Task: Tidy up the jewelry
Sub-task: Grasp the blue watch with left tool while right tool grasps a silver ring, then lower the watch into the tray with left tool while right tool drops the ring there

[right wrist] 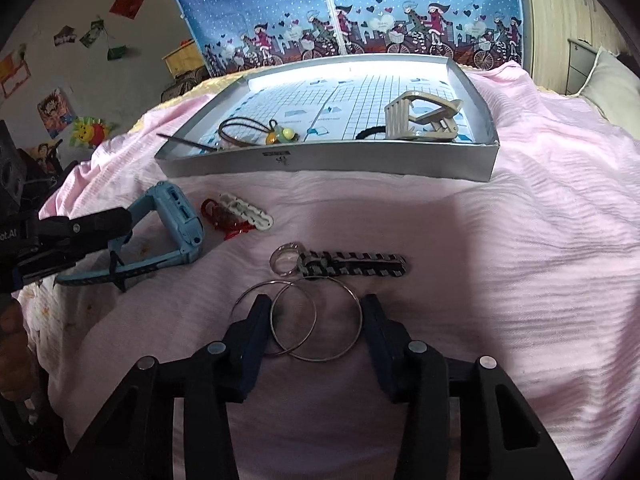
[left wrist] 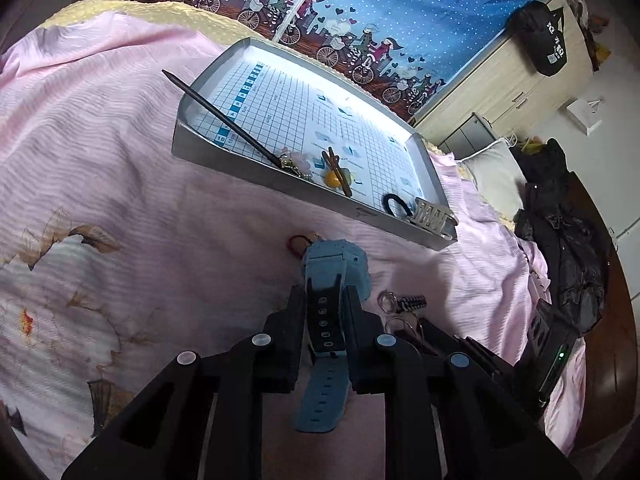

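Sorting jewelry into a tray [right wrist: 328, 162] on a bed [right wrist: 520, 240], partway done.

Already inside the silver tray, largest first: pale claw clip [right wrist: 420, 118], dark stick [left wrist: 224, 120] propped over the rim, brown hair tie with yellow and green beads [right wrist: 280, 134], black hair tie [right wrist: 370, 134]. Left on the pink bedspread: blue watch [left wrist: 336, 264], pinched by its strap between the nearly closed jaws of the left gripper [left wrist: 323, 312]; two large hoop bangles [right wrist: 316, 320], framed by the wide-open jaws of the right gripper [right wrist: 312, 320], fingertips touching or just outside the wire, no grip yet; black-and-white braided band [right wrist: 356, 266]; white clip [right wrist: 248, 210] beside a red piece [right wrist: 224, 220]; small silver ring [right wrist: 286, 258]. Roughly half remaining, by this count.
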### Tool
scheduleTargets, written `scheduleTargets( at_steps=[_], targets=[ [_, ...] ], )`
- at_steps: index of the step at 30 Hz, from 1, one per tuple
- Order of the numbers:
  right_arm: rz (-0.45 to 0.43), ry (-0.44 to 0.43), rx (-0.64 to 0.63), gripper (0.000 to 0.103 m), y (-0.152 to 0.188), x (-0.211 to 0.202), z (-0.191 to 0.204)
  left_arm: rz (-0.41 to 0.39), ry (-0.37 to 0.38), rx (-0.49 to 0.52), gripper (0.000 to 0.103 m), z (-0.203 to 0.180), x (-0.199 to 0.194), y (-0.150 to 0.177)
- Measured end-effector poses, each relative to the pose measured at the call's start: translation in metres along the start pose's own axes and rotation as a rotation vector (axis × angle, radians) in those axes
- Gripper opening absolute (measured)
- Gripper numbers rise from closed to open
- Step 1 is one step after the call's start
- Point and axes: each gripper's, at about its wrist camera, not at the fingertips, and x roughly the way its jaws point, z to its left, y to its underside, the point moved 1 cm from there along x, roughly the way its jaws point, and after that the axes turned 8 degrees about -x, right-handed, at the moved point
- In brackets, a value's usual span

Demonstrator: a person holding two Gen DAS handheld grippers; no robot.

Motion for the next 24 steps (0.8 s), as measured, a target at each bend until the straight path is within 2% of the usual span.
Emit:
scheduleTargets(
  at_steps=[9, 18, 24],
  targets=[
    [-0.006, -0.001, -0.042, 0.043, -0.001, -0.007, 0.011, -0.002, 0.017, -0.014, 0.015, 0.001, -0.003, -0.001],
    [-0.136, -0.006, -0.048, 0.043, -0.011, -0.035, 0.015, -0.018, 0.036, -0.041, 0.015, -0.003, -0.014, -0.008],
    [-0.190, -0.002, -0.021, 0.043, -0.018, -0.047, 0.009, -0.033, 0.042, -0.061, 0.015, -0.011, -0.022, -0.013]
  ],
)
